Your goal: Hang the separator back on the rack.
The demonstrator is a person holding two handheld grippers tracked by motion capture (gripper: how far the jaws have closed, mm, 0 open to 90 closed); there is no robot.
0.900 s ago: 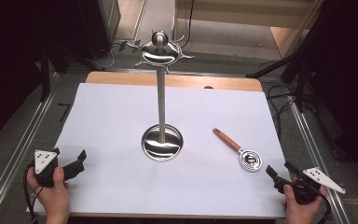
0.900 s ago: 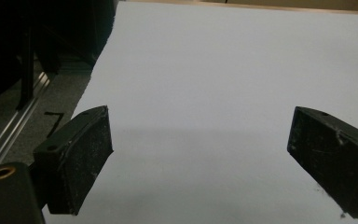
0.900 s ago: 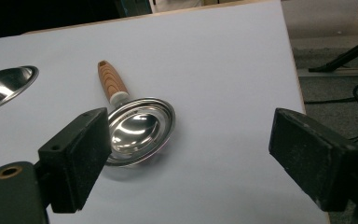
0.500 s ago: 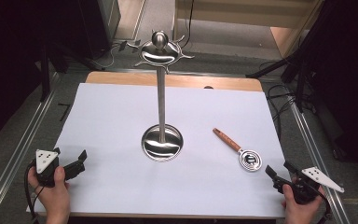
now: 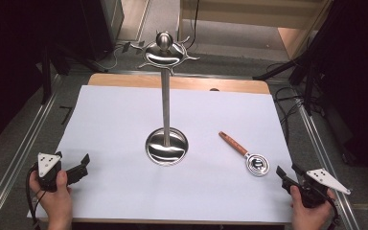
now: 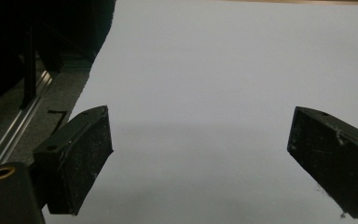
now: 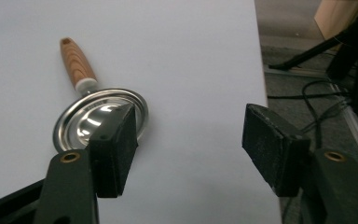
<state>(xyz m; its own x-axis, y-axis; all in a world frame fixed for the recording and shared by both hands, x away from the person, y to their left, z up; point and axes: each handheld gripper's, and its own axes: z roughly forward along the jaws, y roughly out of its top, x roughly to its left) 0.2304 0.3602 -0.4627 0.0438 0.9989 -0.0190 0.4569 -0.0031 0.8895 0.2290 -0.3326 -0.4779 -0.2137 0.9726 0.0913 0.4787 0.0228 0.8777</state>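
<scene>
High view takes in the whole bench (image 5: 124, 81), a wooden top covered by a white sheet (image 5: 124, 191) with a strip of bare wood showing at the far edge. A tall polished metal stand (image 5: 165, 110) rises from a round dished base near the middle, topped by a knob and a ring of curling hooks. To its right lies a small round metal scoop (image 5: 249, 155) with a wooden handle, flat on the sheet, handle pointing away toward the stand. Dark cloth, aluminium rails and loose cables surround the bench; nothing lies between either hand and the scoop.

At the near left corner a hand holds the left gripper (image 5: 79, 165), its jaws spread apart with nothing between them. The right gripper (image 5: 287, 171) sits at the near right corner, near the scoop but apart from it, jaws likewise wide and empty.

Left gripper view shows its black, scuffed, gritty pads (image 6: 86, 158) over plain white sheet, with rail at the left edge. Right gripper view brings out the scoop's (image 7: 98, 116) mirror-bright bowl, flat rim, and striped wood grain, partly hidden behind one jaw.
</scene>
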